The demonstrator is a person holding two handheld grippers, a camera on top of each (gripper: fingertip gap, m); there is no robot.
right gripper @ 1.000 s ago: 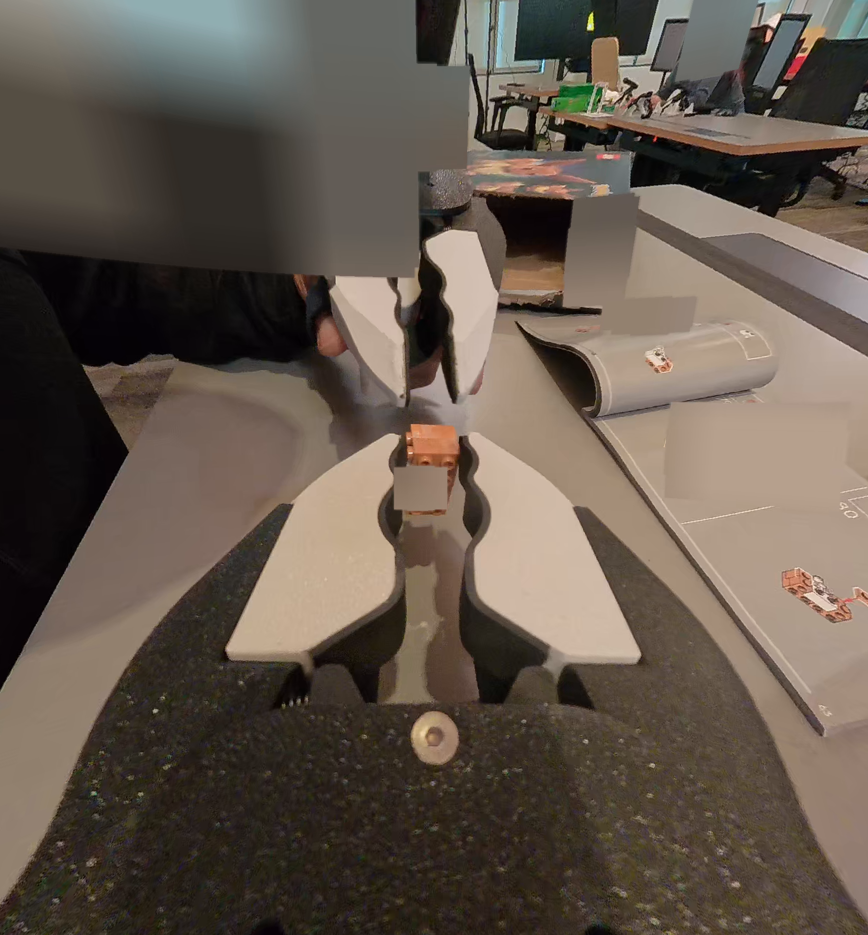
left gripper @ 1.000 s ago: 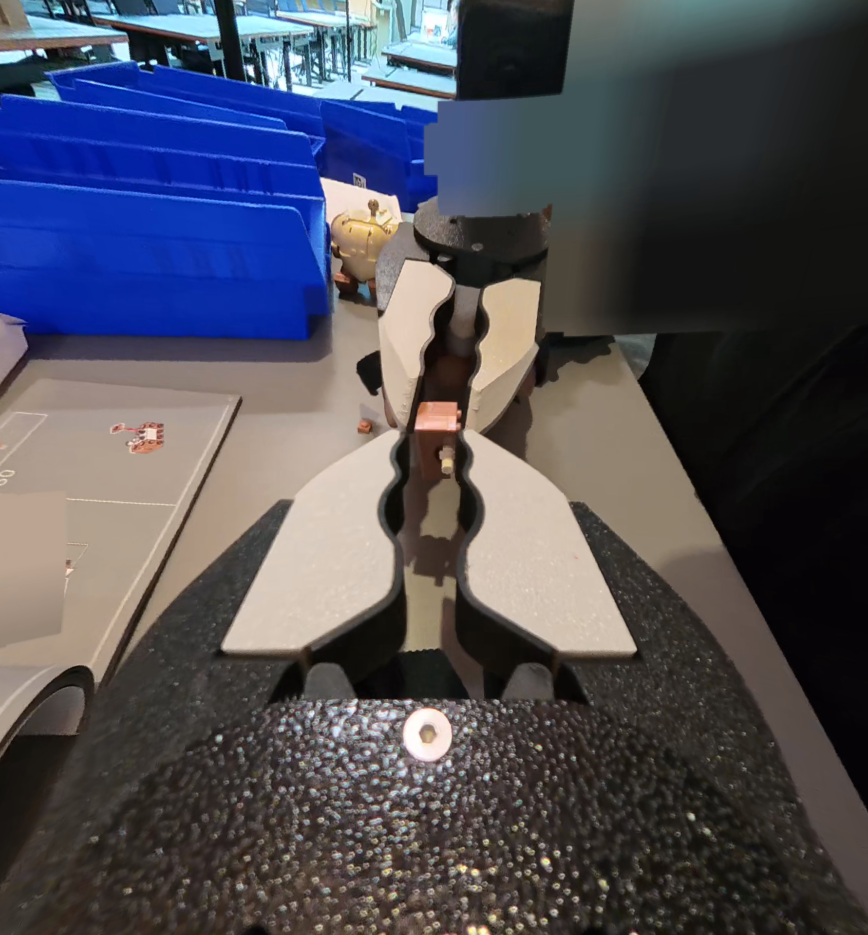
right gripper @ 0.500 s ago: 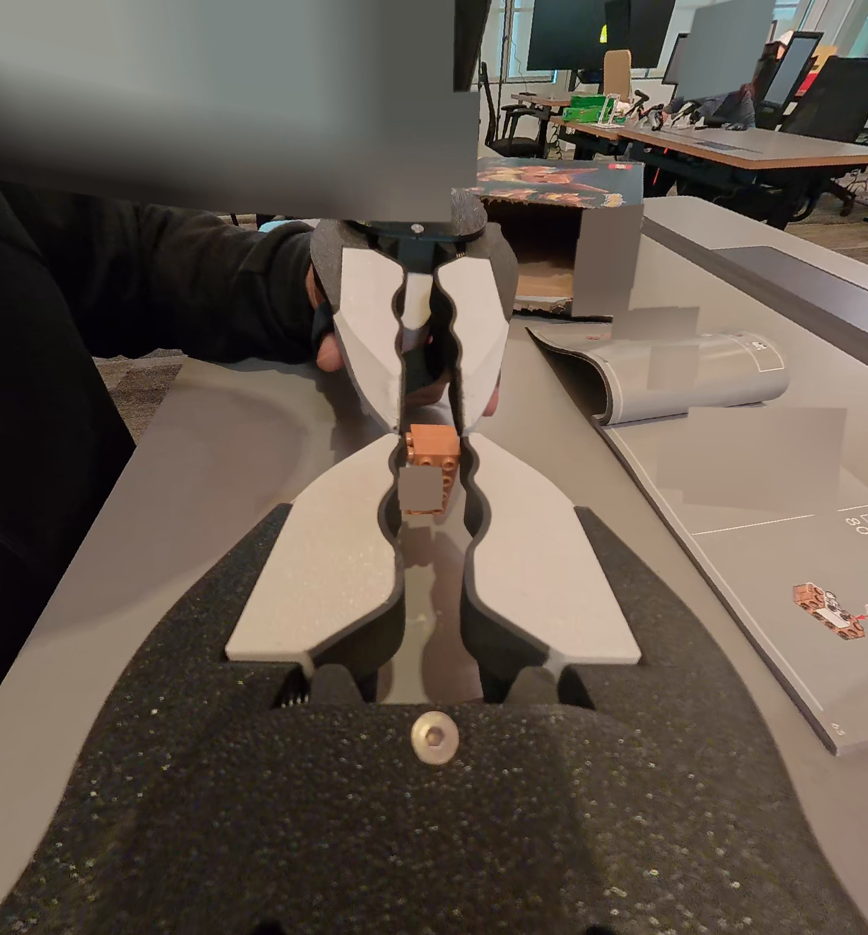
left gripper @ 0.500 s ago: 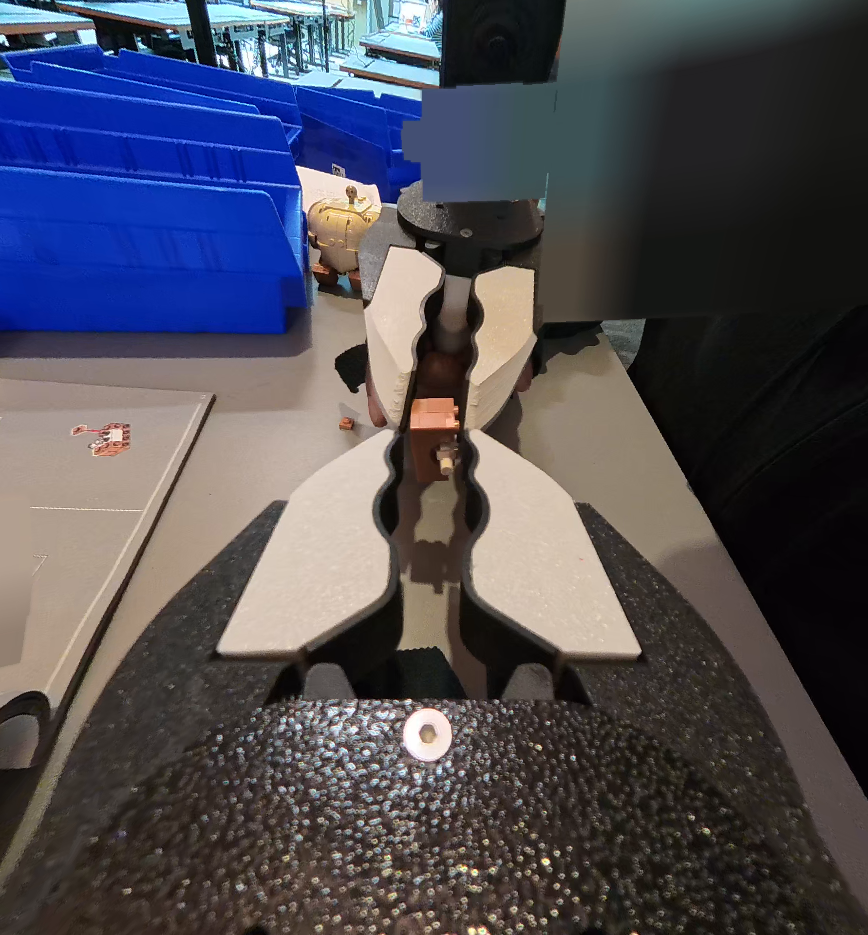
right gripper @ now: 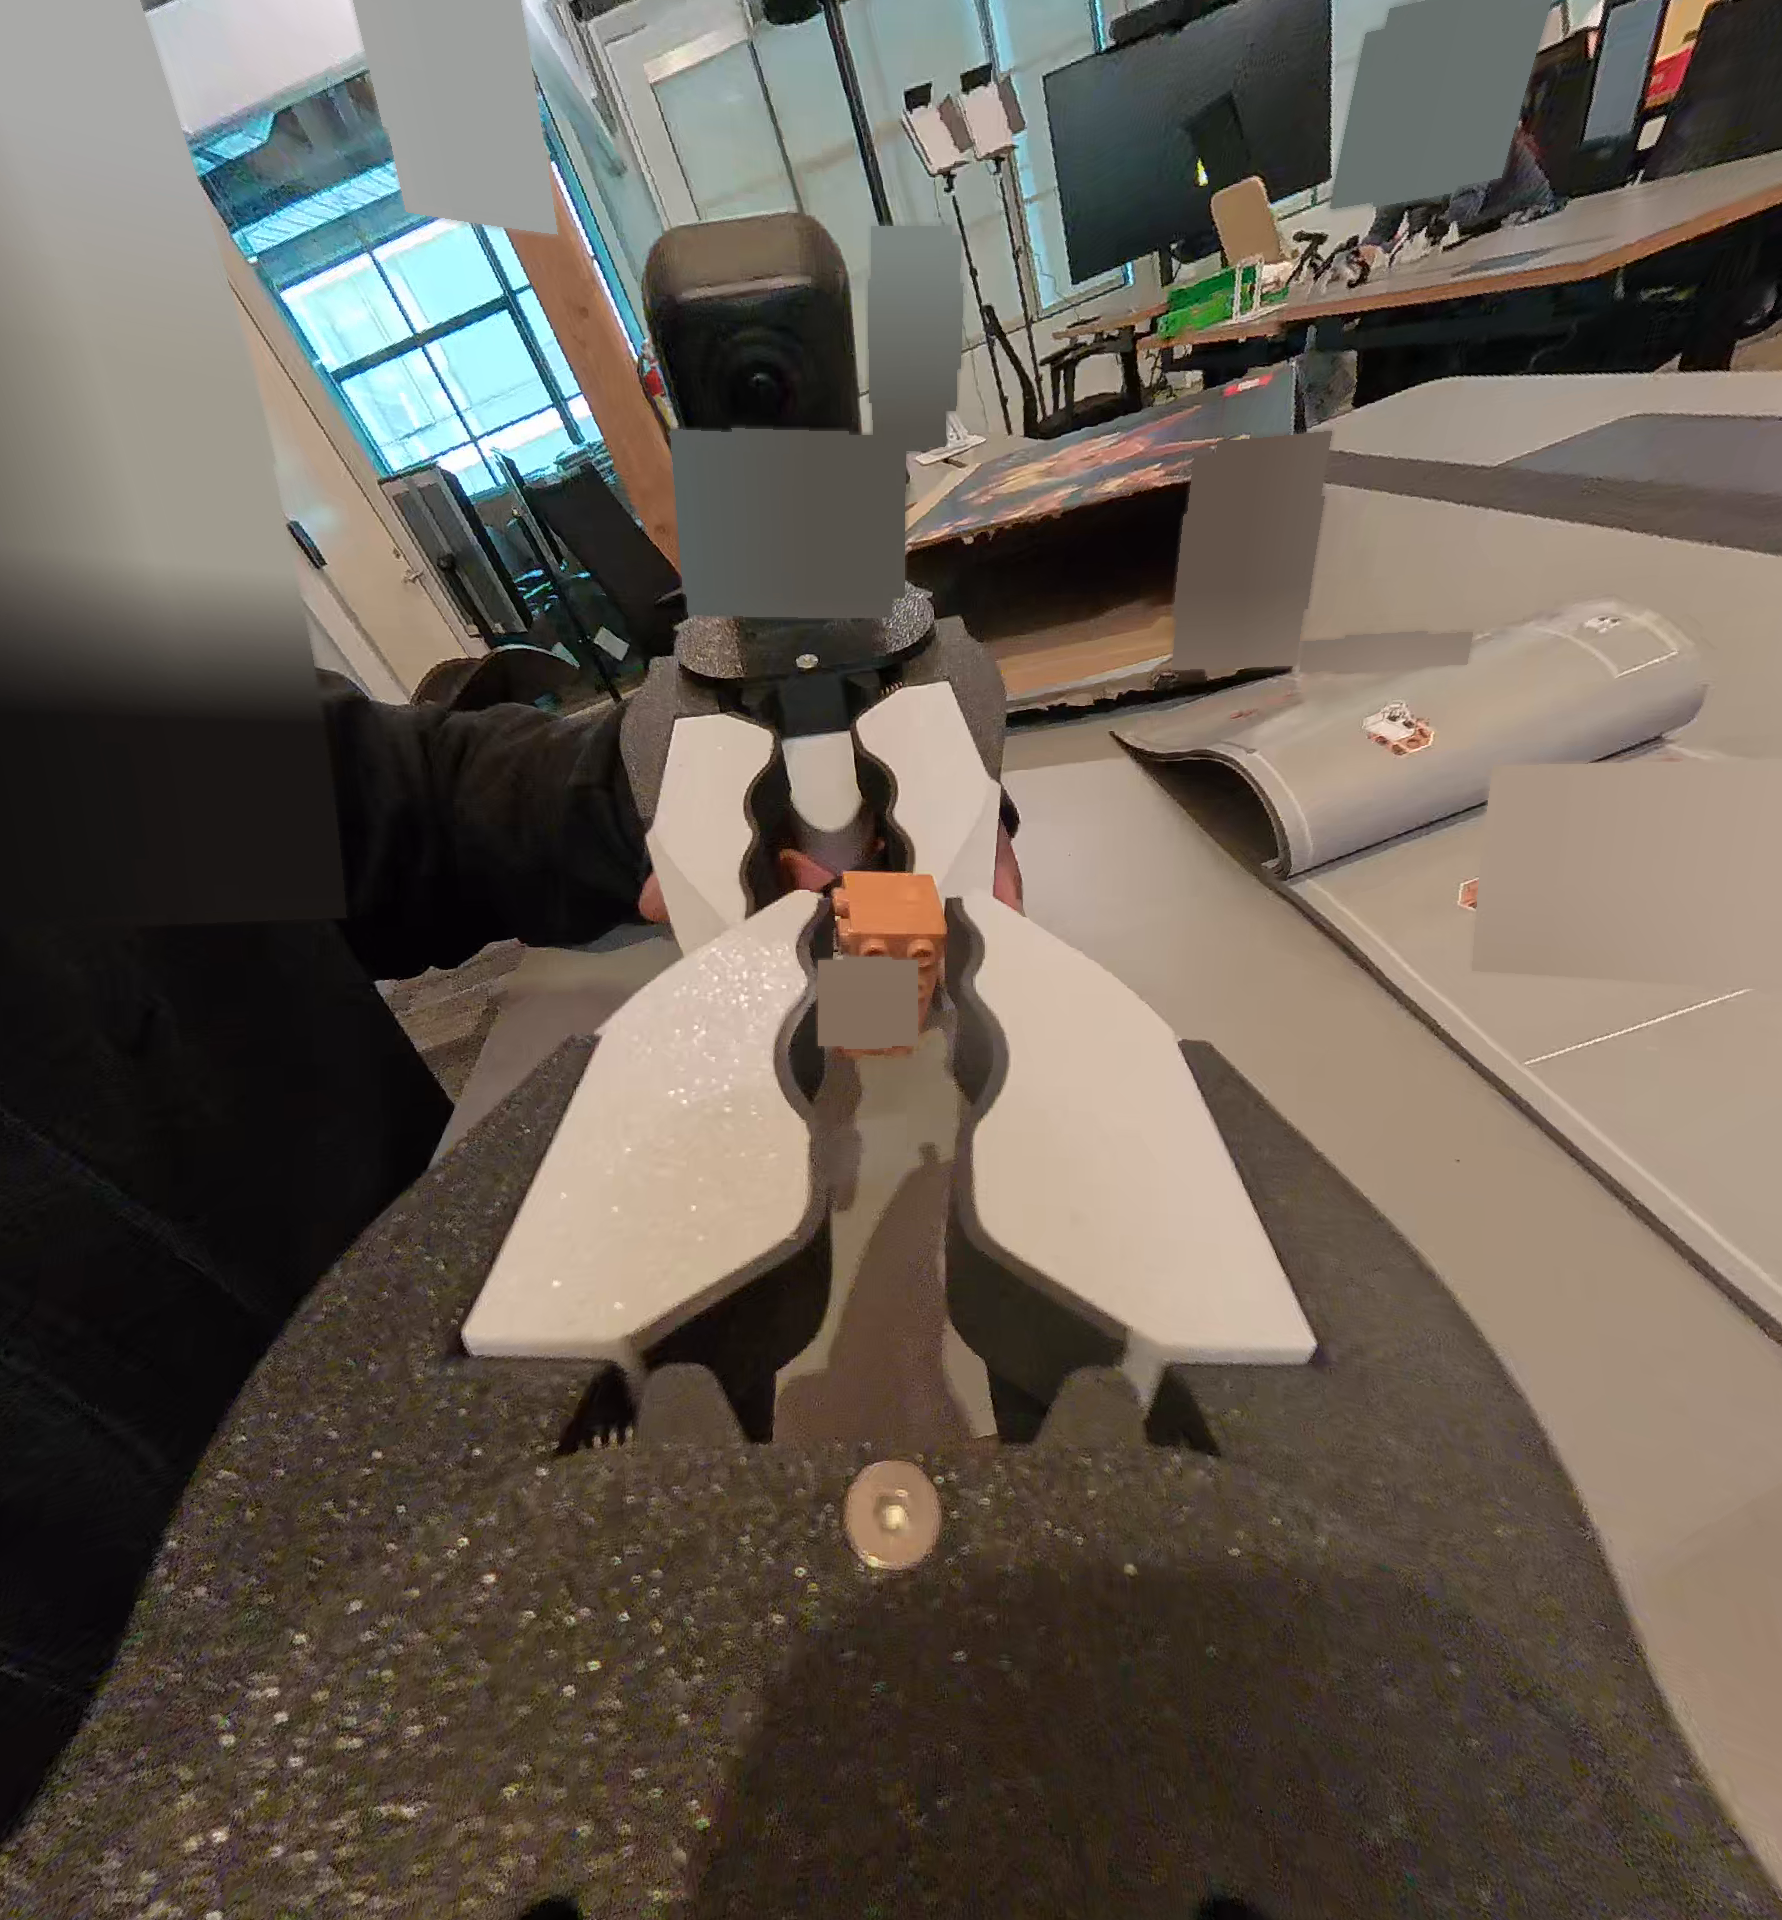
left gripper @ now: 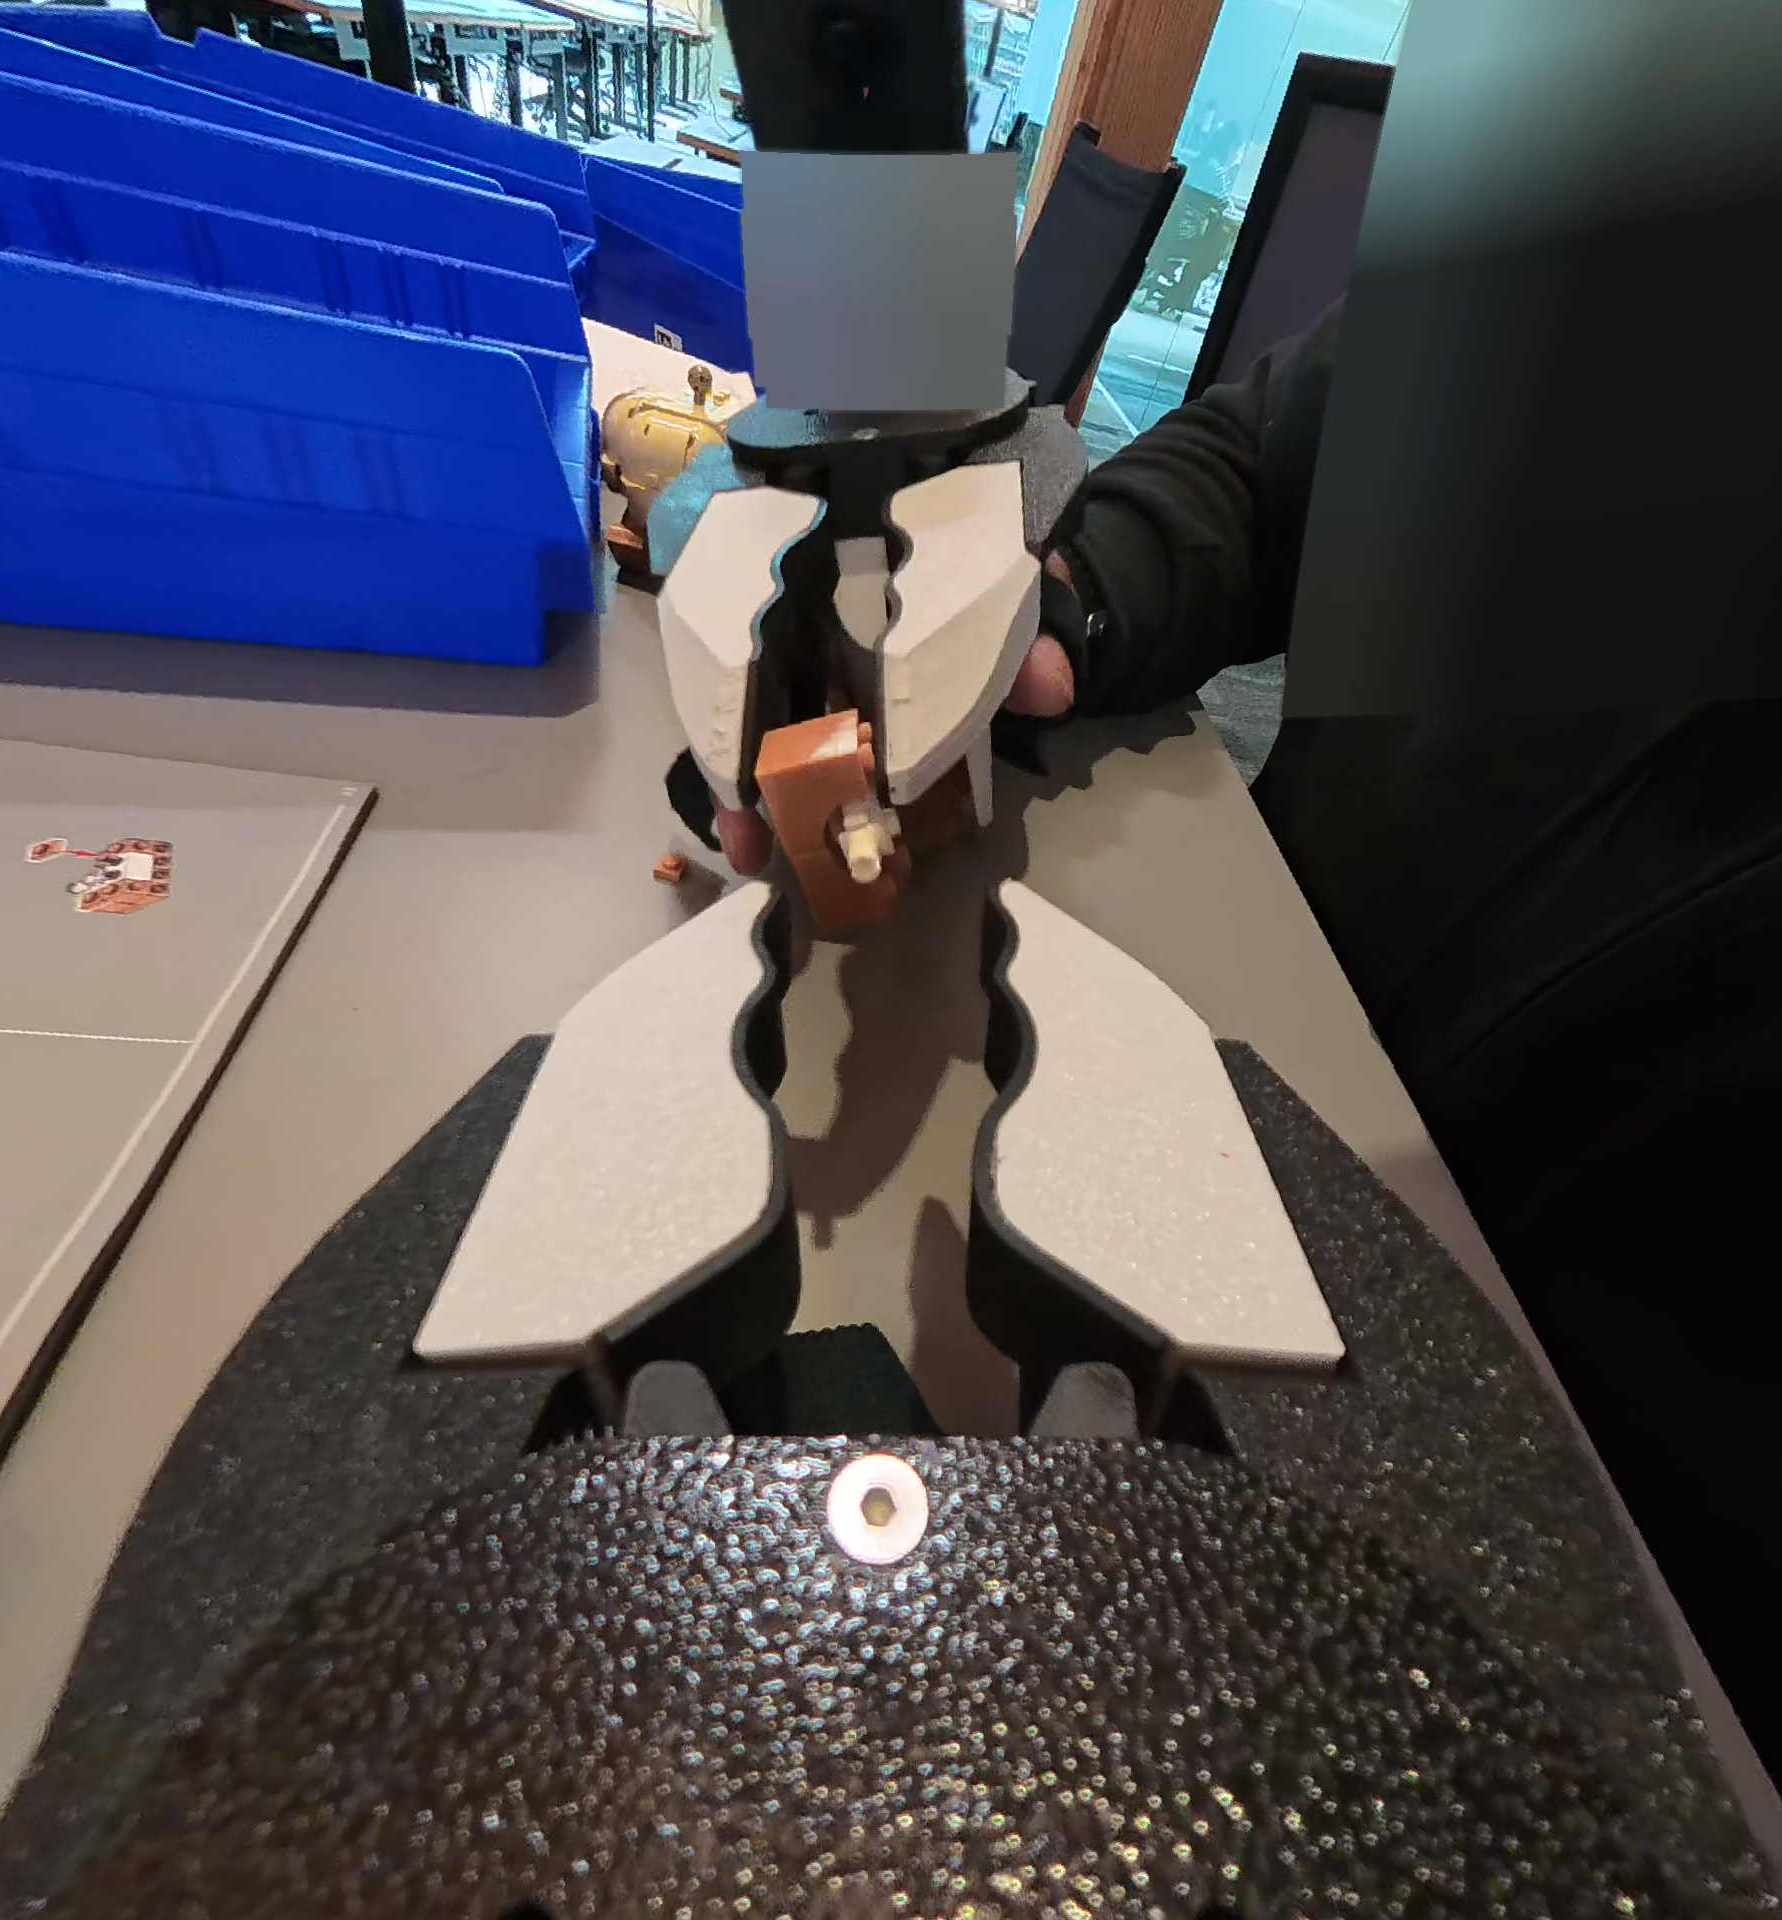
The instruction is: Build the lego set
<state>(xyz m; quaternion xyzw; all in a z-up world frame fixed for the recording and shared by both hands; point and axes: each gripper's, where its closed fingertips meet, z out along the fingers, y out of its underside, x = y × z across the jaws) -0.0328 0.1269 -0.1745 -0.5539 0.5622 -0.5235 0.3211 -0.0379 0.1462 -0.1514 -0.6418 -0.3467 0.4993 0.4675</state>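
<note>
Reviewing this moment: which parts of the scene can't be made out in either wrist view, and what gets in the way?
- Brown brick assembly, right wrist view: its near face lies under a grey patch.
- Gold-coloured model, left wrist view: mostly behind the right gripper.
- Open booklet, right wrist view: pages partly patched, cut off by the right edge.

Bright indoor light, soft shadows, wide-angle edge distortion, slight blur

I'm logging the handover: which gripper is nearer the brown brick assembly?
Right. The right gripper has its fingers shut on the brown brick assembly. The left gripper is open, its fingertips just short of the assembly and apart from it.
</note>
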